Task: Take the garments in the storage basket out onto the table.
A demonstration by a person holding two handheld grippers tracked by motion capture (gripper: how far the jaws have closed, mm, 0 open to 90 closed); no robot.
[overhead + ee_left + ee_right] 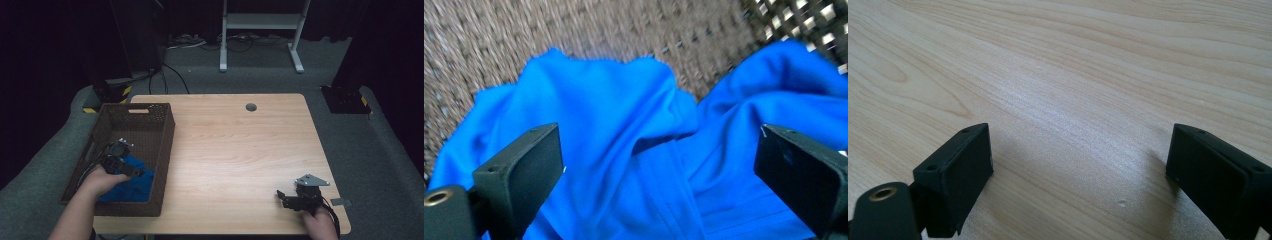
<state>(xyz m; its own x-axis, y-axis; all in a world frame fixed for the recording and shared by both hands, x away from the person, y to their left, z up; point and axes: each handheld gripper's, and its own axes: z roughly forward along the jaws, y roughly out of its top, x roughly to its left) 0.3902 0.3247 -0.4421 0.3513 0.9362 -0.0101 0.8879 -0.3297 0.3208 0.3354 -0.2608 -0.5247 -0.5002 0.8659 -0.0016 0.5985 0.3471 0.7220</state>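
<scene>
A dark woven basket (150,131) at the table's (240,150) left edge holds a crumpled blue cloth (131,184) at its near end. The left gripper (131,171) hangs over the cloth, jaws wide apart with nothing between them. The right gripper (283,197) sits low over bare wood near the table's front right corner, jaws apart too. No readable writing.

The cloth (131,182) is bright blue, with no pattern on it. It lies in a dark brown basket (165,150) with a woven criss-cross look. The table (240,150) is light wood with wavy brown lines. Both grippers are black: the left gripper (131,171) and the right gripper (286,197), which has a grey plate on top. The floor (380,150) is grey.
</scene>
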